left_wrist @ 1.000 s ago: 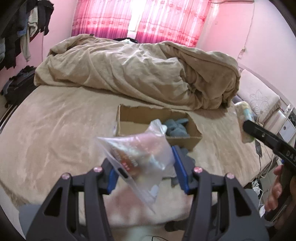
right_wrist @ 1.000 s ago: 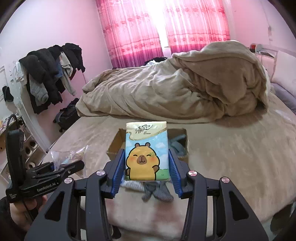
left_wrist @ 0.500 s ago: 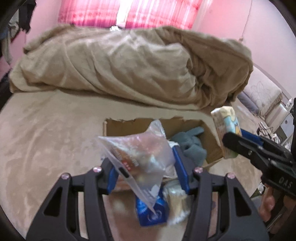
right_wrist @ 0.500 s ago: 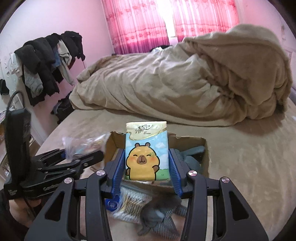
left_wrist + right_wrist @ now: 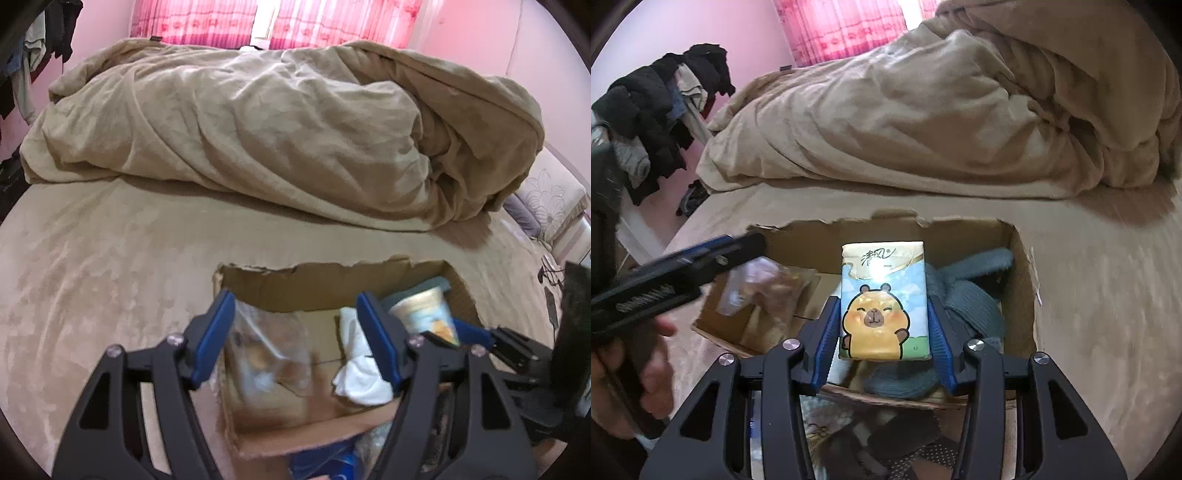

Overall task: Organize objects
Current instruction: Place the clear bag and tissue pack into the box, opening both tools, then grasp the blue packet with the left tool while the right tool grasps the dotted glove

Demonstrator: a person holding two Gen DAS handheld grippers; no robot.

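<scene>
Holding: your right gripper (image 5: pixel 884 328) pinches the tissue pack (image 5: pixel 884 301) upright, directly above the box (image 5: pixel 1021 258); left gripper (image 5: pixel 295 339) spread, bag (image 5: pixel 269 354) dropped between its jaws

one cardboard box (image 5: pixel 1021 258), one tissue pack (image 5: pixel 884 301), one plastic bag (image 5: pixel 266 354)

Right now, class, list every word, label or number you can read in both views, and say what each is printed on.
"清风": brand, top of the tissue pack held in the right hand-held gripper.
Small print under that brand: too small to read.
White lettering on the left hand-held gripper's side: too blurred to read.
Plastic bag in the box: blurred, no legible print.
</scene>
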